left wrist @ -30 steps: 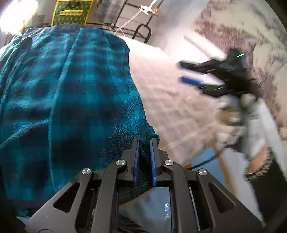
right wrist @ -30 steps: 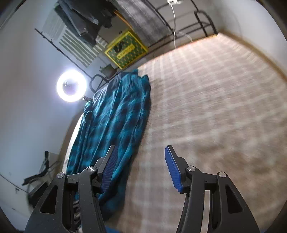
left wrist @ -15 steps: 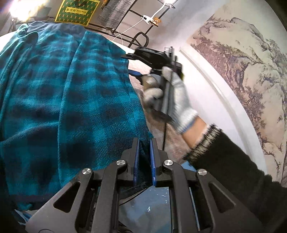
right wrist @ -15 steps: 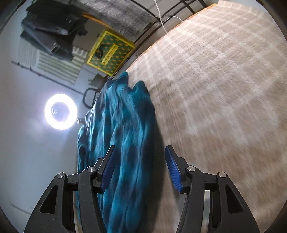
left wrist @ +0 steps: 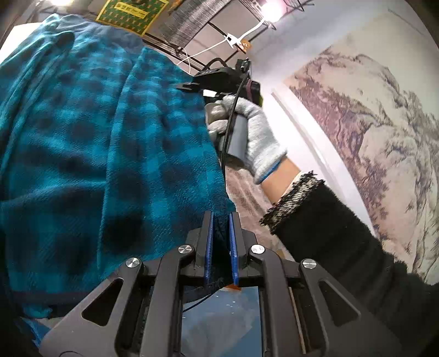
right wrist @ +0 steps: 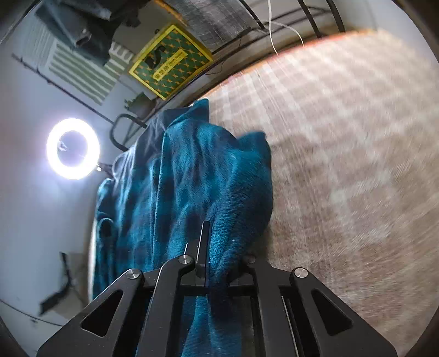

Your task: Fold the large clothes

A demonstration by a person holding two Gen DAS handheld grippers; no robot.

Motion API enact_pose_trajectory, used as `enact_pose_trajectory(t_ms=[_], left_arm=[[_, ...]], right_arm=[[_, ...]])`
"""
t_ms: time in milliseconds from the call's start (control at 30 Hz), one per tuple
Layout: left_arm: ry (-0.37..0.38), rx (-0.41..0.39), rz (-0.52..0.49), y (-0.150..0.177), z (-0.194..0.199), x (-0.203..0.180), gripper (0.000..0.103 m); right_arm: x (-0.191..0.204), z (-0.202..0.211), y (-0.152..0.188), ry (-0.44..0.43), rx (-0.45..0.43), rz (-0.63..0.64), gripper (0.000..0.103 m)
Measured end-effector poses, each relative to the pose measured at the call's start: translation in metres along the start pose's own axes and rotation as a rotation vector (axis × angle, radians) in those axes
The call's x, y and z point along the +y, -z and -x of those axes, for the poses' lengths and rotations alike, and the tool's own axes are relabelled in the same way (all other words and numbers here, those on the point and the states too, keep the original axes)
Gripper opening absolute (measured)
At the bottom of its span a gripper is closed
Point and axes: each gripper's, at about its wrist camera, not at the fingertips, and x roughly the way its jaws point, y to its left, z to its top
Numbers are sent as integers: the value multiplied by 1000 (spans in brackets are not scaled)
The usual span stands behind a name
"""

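A large teal and dark plaid fleece garment (left wrist: pixel 104 142) lies stretched over a beige checked bed cover (right wrist: pixel 343 153). My left gripper (left wrist: pixel 221 241) is shut on a near corner of the garment, the dark hem caught between its blue pads. My right gripper (right wrist: pixel 216 247) is shut on a fold of the same garment (right wrist: pixel 197 186) along its right edge; cloth bulges over its right finger and hides it. In the left wrist view the right gripper (left wrist: pixel 189 86) shows farther along that edge, held by a gloved hand (left wrist: pixel 247 134) in a black sleeve.
A lit ring light (right wrist: pixel 72 148) stands at the left of the bed. A yellow and green box (right wrist: pixel 170 61) and a black metal rack (right wrist: pixel 315 16) stand beyond the far edge. A landscape wall painting (left wrist: pixel 378 131) fills the right side.
The right gripper swept in from over the bare bed cover to the garment's right edge and shut on a fold of it. The left gripper kept its grip and shifted slightly.
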Motion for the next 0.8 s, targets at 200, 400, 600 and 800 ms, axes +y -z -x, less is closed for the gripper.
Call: enact_pose_trajectory(t_ms=[200,400,600,800], left_arm=[[23,-33,50,4,18,13,9],[45,-70,124,8,43,36,9],[53,-108,218,15,65,67,9],[21,-127,298,28,82,95,9]], right_arm=[[47,13,-4,83,-12,113,4],[117,1,-4,139,-5,265,4],[187,-42,13,213,47,449,4],[238,-101,48,275,124,614,4]])
